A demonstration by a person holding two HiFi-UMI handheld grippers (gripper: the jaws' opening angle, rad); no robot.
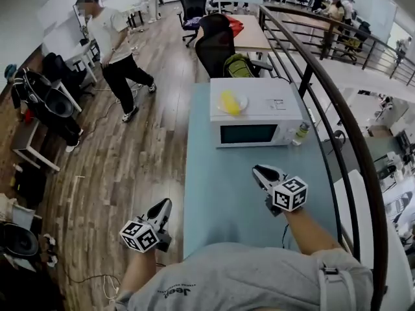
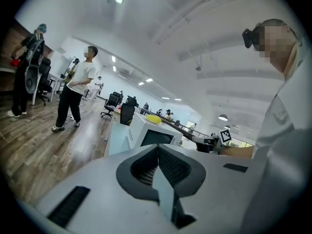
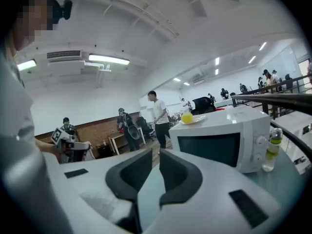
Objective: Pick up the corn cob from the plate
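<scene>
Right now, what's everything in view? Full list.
table: one, teal, centre
microwave: one, white, on the table's far end
plate: one, white, on top of the microwave
corn: one, yellow, on the plate
bottle: one, greenish, on the table at the microwave's right
chairs: two, black, beyond the table
railing: one, dark, along the table's right
floor: wood, brown, left of the table
person: one, white top and black trousers, on the floor far left
left gripper: one, white and black, shut, empty, over the floor by the table's left edge
right gripper: one, white and black, jaws a slit apart, empty, over the table short of the microwave
</scene>
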